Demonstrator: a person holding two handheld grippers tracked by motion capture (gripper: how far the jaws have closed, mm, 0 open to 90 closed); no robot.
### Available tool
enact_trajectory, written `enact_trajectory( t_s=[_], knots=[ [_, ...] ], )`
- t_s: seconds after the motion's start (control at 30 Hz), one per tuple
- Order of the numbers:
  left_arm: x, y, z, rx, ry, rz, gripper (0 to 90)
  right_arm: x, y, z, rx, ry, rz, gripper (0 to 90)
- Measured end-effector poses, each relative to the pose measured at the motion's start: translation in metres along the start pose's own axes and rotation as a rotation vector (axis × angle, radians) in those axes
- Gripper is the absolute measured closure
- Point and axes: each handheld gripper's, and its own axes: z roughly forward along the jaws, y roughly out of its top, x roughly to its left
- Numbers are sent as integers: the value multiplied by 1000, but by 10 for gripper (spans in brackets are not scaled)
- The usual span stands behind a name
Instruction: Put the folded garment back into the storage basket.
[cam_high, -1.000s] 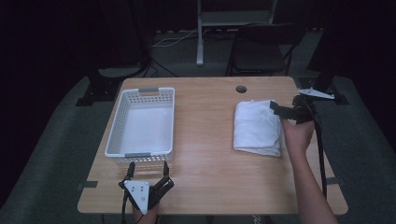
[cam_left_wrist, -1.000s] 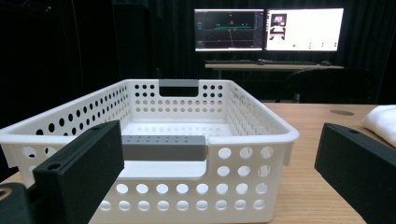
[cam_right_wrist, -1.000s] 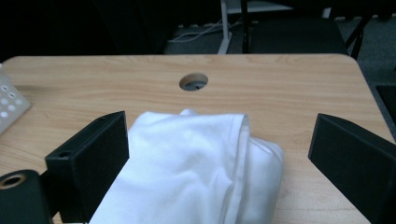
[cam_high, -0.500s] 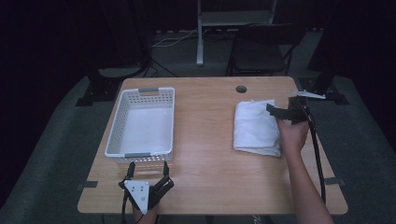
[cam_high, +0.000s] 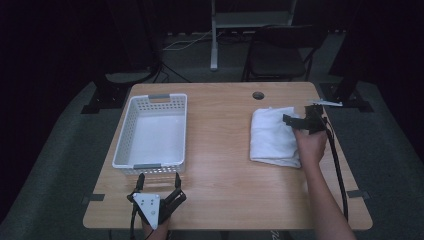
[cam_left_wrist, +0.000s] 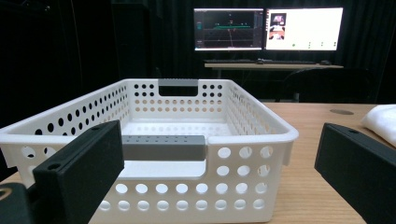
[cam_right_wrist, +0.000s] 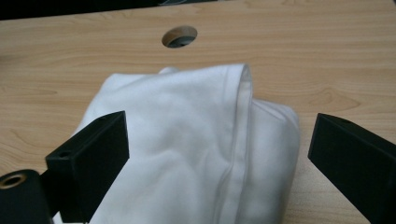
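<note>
A: How far along is this?

B: Barely begun, I'd judge. The folded white cloth (cam_high: 274, 137) lies on the light wooden table (cam_high: 225, 150), just ahead of the right gripper (cam_high: 291, 120), whose jaws stand wide apart over its edge, gripping nothing.

A: And the other one?

B: The left gripper (cam_high: 157, 186) hangs released, facing the near wall of the white perforated plastic basket (cam_high: 152, 131), which holds nothing. Grasping the cloth and carrying it over is all left, I think.

A: Anything in the way?

B: Bare tabletop between them. A round cable hole (cam_right_wrist: 179, 36) sits beyond the cloth, harmless.
</note>
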Motion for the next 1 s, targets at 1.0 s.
enact_trajectory(
  t_s=[1.0],
  knots=[
    [0, 0, 0, 0, -7, 0, 22, -2, -19, 32, 118, -48, -22, 48]
  ],
)
